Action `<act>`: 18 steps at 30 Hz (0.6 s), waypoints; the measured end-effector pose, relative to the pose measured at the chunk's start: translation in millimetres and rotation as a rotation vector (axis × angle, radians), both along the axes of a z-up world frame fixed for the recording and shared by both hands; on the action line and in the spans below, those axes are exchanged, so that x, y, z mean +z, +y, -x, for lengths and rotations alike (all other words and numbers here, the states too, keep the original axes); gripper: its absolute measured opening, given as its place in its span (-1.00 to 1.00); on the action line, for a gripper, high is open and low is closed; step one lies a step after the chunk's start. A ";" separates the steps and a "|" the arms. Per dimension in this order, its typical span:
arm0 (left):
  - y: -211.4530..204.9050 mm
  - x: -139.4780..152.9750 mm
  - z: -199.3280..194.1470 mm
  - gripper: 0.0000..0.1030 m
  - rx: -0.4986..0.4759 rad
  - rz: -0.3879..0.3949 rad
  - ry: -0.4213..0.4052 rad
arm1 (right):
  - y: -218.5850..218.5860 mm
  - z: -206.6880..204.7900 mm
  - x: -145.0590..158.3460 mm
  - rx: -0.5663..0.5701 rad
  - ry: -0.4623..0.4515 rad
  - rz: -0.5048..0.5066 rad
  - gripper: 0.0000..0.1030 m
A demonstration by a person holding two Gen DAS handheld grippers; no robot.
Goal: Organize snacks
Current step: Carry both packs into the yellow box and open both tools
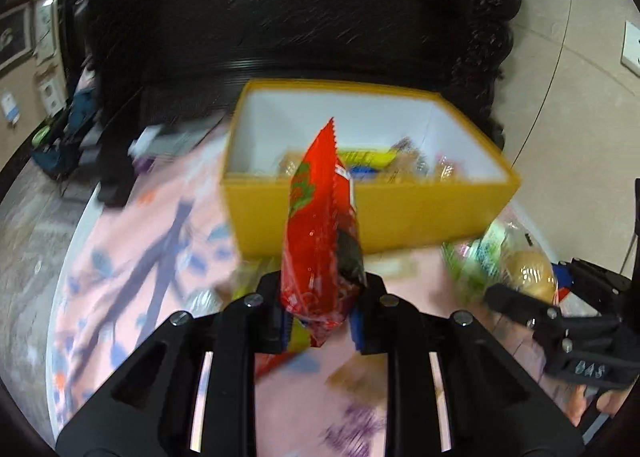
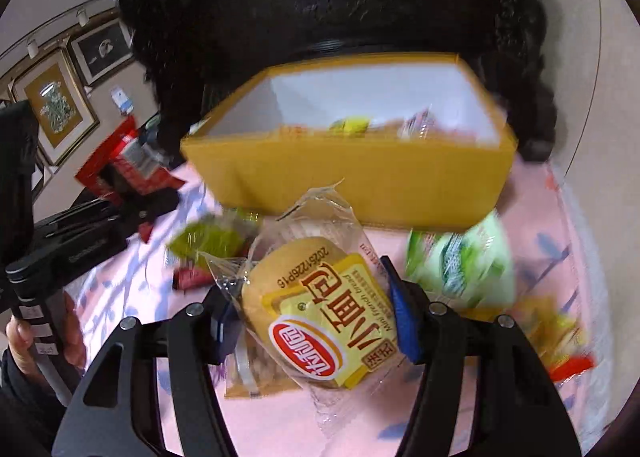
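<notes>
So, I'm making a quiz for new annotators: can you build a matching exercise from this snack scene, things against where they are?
Things:
1. red packet
2. wrapped bread bun
3. green packet
4. yellow box

Places:
a. on the pink cloth, right of the bun
b. in the left tool
c. beyond both tools, holding snacks
d. in the right tool

Pairs: 1-b, 2-d, 3-a, 4-c

The bread packet [image 2: 320, 321] reads "Mini French bread" and "20251226P16", printed upside down beside Chinese characters.
</notes>
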State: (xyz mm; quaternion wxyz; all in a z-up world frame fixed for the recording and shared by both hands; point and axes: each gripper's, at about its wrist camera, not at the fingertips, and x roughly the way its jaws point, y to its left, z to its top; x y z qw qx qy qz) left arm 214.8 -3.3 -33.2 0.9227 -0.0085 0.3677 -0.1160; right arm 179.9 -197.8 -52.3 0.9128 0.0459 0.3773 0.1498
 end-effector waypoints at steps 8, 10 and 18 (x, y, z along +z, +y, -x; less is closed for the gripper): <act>-32.1 31.0 -105.8 -0.58 0.034 -0.017 0.038 | -10.0 -104.3 48.0 -0.080 0.030 0.016 0.21; -34.0 31.4 -127.4 -0.58 0.044 0.000 0.068 | -12.2 -128.9 50.1 -0.104 0.046 0.020 0.21; -34.6 34.6 -153.0 0.14 0.077 0.016 0.080 | -20.5 -167.0 57.8 -0.150 -0.009 0.020 0.30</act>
